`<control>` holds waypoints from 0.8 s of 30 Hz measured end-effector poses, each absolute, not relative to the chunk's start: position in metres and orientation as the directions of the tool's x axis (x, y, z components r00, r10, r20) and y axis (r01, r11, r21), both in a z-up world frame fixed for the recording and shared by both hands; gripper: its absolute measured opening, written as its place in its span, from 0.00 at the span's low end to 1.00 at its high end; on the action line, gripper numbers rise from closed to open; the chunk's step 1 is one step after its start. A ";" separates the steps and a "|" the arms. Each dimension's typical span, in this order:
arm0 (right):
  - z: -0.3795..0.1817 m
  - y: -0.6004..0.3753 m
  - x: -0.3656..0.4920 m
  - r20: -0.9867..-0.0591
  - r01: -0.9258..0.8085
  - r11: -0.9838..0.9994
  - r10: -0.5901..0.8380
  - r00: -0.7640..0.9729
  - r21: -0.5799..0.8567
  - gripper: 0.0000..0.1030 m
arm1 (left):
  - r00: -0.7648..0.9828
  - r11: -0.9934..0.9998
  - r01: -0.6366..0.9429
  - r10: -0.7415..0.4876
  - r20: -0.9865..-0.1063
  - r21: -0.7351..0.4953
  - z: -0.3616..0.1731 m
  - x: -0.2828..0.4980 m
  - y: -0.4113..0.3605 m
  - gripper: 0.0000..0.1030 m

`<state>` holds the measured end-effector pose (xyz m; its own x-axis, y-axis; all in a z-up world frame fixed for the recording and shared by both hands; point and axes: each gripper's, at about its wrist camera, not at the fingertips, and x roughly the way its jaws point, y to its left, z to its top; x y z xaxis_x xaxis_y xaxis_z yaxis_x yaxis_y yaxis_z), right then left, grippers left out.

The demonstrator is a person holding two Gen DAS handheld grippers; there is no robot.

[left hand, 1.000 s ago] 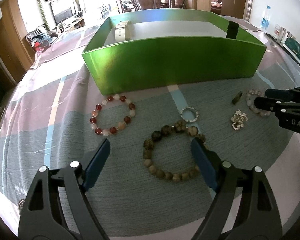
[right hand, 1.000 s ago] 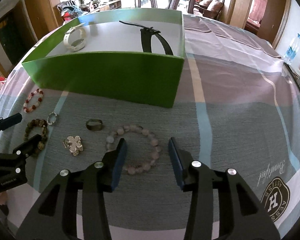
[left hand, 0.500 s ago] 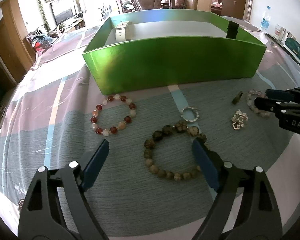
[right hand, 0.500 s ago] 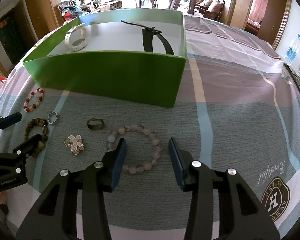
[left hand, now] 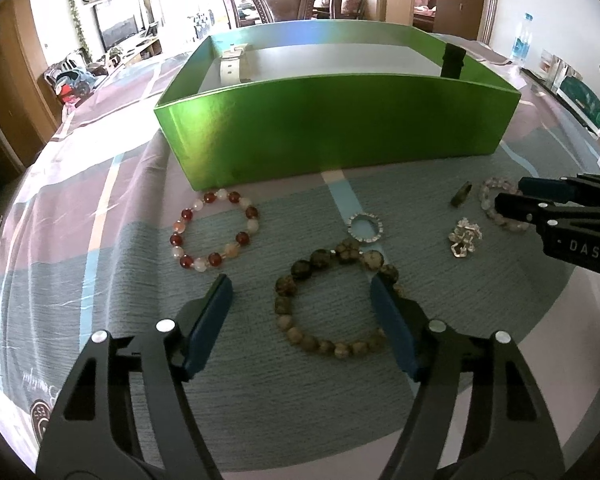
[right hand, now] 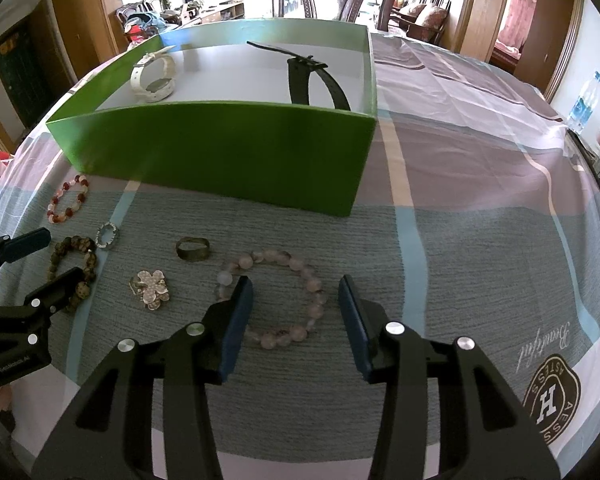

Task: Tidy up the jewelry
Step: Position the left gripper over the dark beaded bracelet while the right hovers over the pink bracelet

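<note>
A round surface (right hand: 480, 168) draped in a grey, mauve and pale-blue checked cloth carries everything, and a shiny green rectangular open-topped box (right hand: 220, 152) with a white floor stands on it behind the loose jewelry. Inside the box, a black leather strap with a buckle (right hand: 300, 76) lies toward the right and a cream-white buckled band (right hand: 153, 76) curls toward the left. The left gripper (left hand: 300, 300) has its blue-padded fingers (left hand: 210, 320) spread wide, empty, low over the cloth around the near half of a dark olive-and-brown stone bead bracelet (left hand: 324, 300). The right gripper (right hand: 296, 300) has its fingers (right hand: 236, 320) moderately apart, also empty, straddling the near arc of a pale pink bead bracelet (right hand: 276, 296). A red-and-white bead bracelet (left hand: 214, 234) lies to the left, near the front wall of the box. Between the two larger bracelets rest a gold flower-shaped brooch (right hand: 150, 286), a dull bronze band ring (right hand: 193, 249) standing on its edge, and a small silver ring studded with clear stones (left hand: 365, 227) touching the dark bracelet's far side.
</note>
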<state>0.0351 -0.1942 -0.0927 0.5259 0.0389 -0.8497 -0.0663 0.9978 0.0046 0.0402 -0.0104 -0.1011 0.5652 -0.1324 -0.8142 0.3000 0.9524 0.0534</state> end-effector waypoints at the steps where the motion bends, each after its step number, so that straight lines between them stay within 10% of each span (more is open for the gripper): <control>1: -0.092 -0.194 0.035 -0.849 -0.066 0.998 0.038 0.526 0.004 0.44 | 0.565 0.953 0.299 -0.132 -0.815 0.053 -0.101 0.041 -0.010 0.70; 24: -0.093 -0.193 0.035 -0.849 -0.066 0.998 0.038 0.527 0.004 0.44 | 0.569 0.956 0.286 -0.115 -0.814 0.065 -0.103 0.041 -0.008 0.77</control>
